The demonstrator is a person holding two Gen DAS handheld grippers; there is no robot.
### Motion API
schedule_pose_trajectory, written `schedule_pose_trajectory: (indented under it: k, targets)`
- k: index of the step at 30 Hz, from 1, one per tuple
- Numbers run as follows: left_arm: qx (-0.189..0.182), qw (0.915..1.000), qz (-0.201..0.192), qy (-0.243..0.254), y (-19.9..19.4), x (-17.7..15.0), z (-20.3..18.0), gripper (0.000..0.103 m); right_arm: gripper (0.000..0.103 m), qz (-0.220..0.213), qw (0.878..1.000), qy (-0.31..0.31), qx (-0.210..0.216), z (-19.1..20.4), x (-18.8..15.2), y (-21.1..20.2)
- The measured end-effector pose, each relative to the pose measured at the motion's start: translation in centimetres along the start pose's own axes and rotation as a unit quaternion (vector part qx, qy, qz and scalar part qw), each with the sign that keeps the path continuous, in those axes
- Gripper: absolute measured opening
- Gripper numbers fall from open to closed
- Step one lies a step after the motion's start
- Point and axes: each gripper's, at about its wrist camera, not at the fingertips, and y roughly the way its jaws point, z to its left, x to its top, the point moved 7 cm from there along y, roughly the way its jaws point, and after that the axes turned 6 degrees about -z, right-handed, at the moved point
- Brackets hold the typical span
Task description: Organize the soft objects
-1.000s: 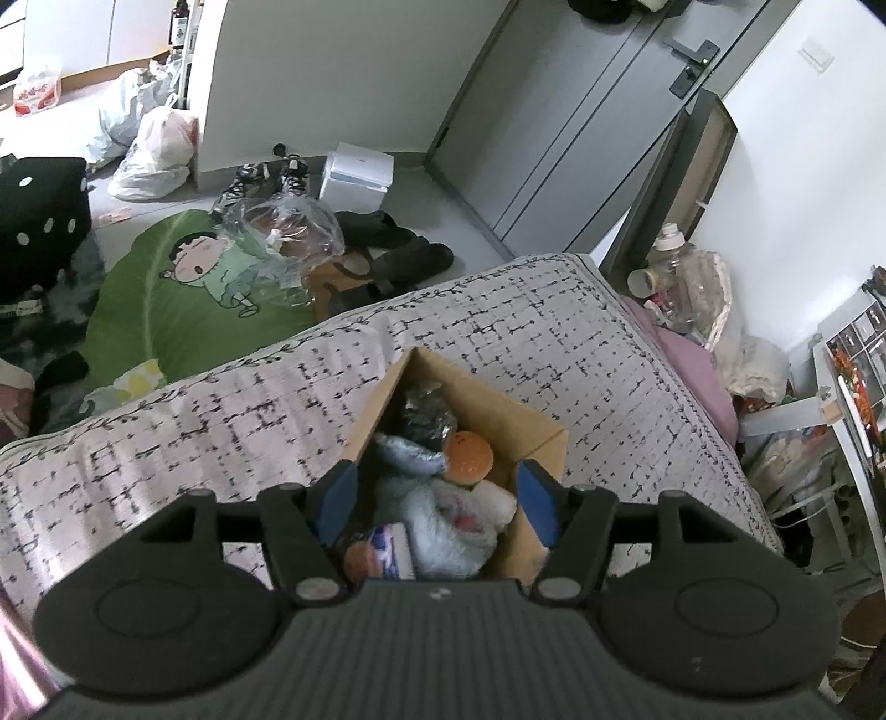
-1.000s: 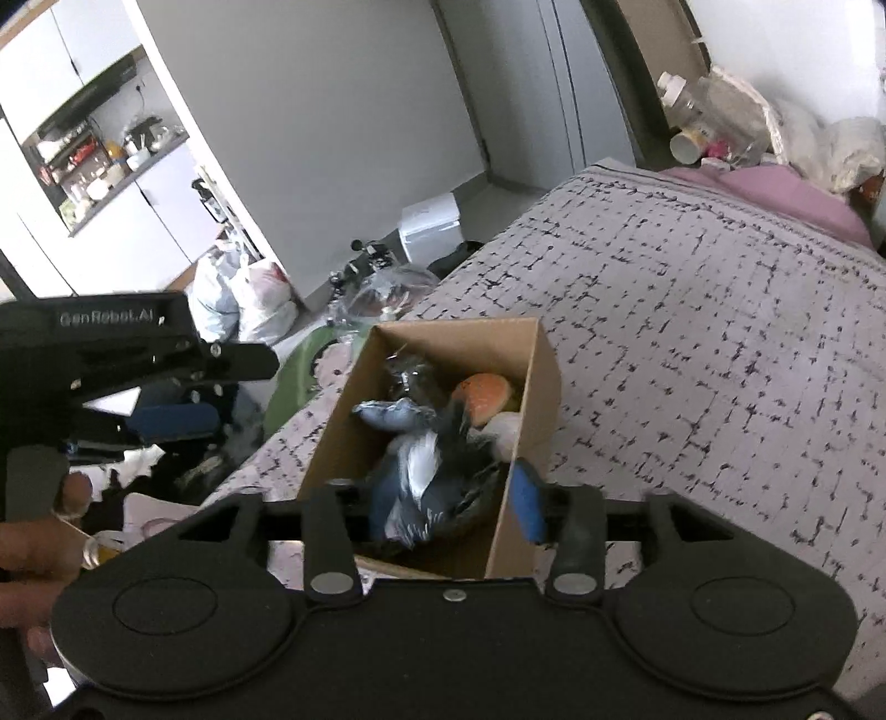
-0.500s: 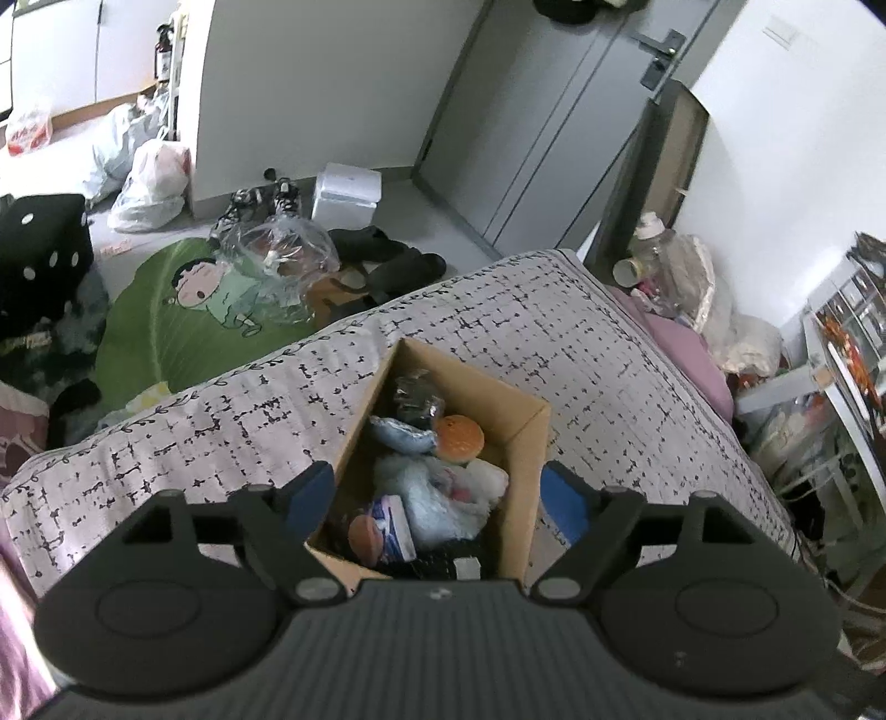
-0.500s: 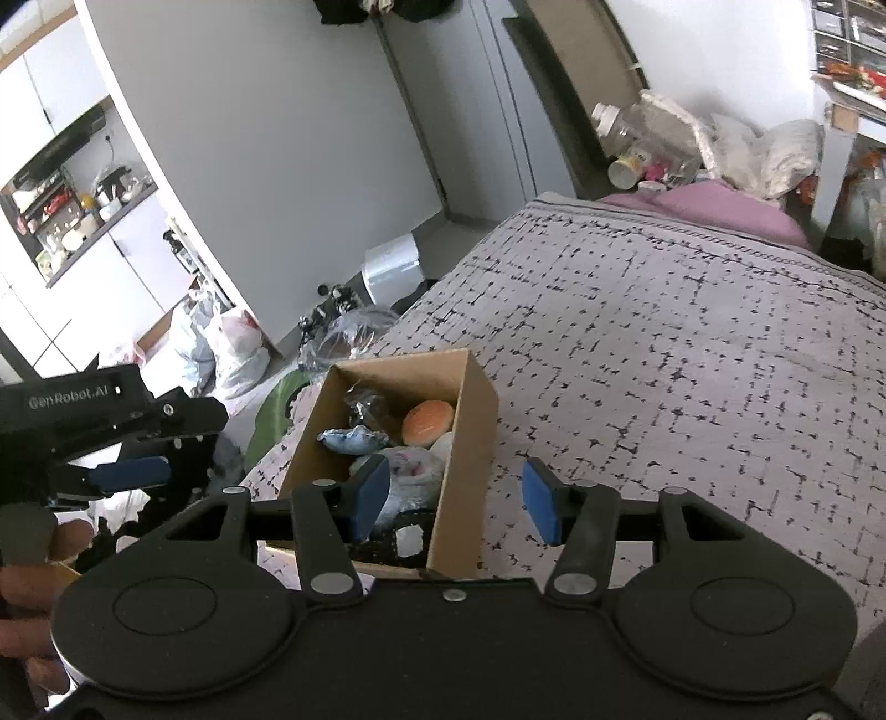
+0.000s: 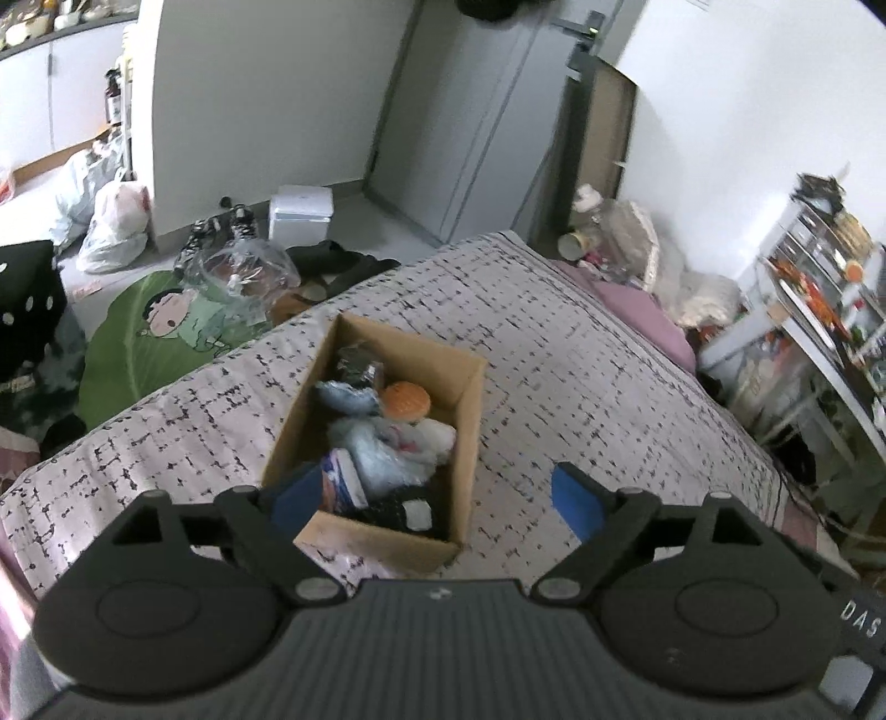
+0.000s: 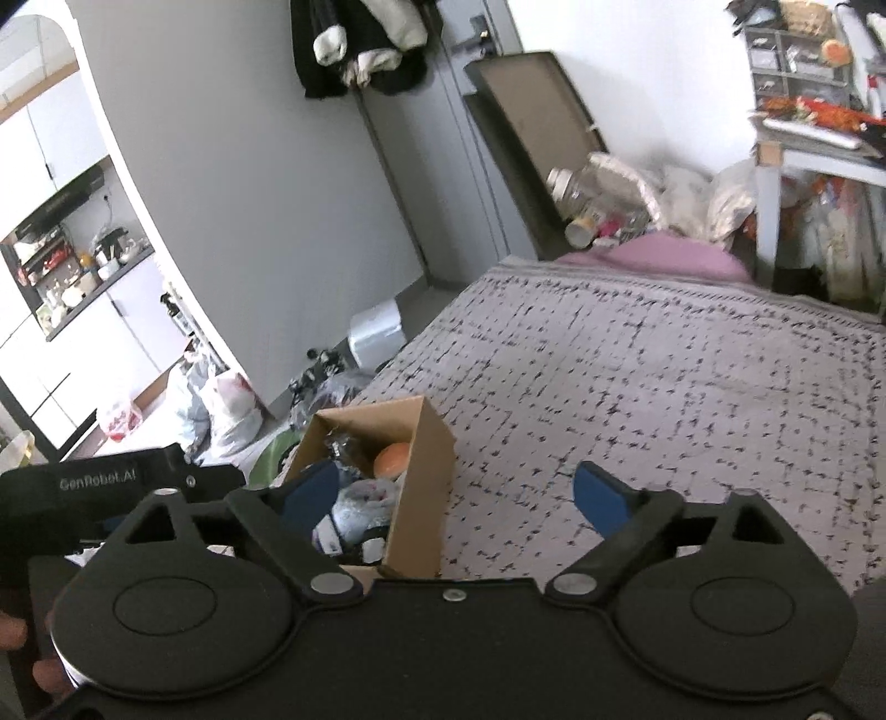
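1. One open cardboard box (image 5: 382, 448) sits on the bed's (image 5: 581, 387) quilted, black-flecked cover, packed with soft toys: a fluffy pale-blue plush (image 5: 382, 457) and a round orange ball (image 5: 406, 400).
2. Left gripper (image 5: 434, 501): fingers opening, nothing between them.
3. Right gripper (image 6: 457, 493): fingers opening, empty; only its view shows hanging coats (image 6: 360, 39).

"GenRobot.AI" — white lettering on the black body of the left gripper (image 6: 99, 479), seen at the left edge of the right wrist view, slightly blurred. "DAS" — pale letters running down the dark housing edge (image 5: 864, 620) at the lower right of the left wrist view, cut off by the frame. A small can or tub (image 5: 344, 481) in the cardboard box (image 5: 468, 421) has a printed blue-and-white label — unreadable. Other printing in the room too small or blurred to read.
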Motion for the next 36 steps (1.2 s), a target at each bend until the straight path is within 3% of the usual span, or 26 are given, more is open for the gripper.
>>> schedule_pose_trajectory:
  k: [4,16,36]
  targets:
    - [0.0,0.9996,0.016,0.024,-0.6,-1.4,-1.0,0.091,0.103,-0.004,1.0,0.003,-0.004,-0.8,-0.5,-0.9]
    - [0.016,0.9979,-0.01,0.063,-4.7,-3.0,-2.1,0.102,0.103,0.003,1.0,-0.008,-0.01,-1.3,-1.0,-3.5]
    - [0.024,0.9938,-0.045,0.099,-9.0,-4.6,-4.2,0.102,0.103,-0.003,0.999,-0.037,-0.01,-2.1,-0.5,-8.2]
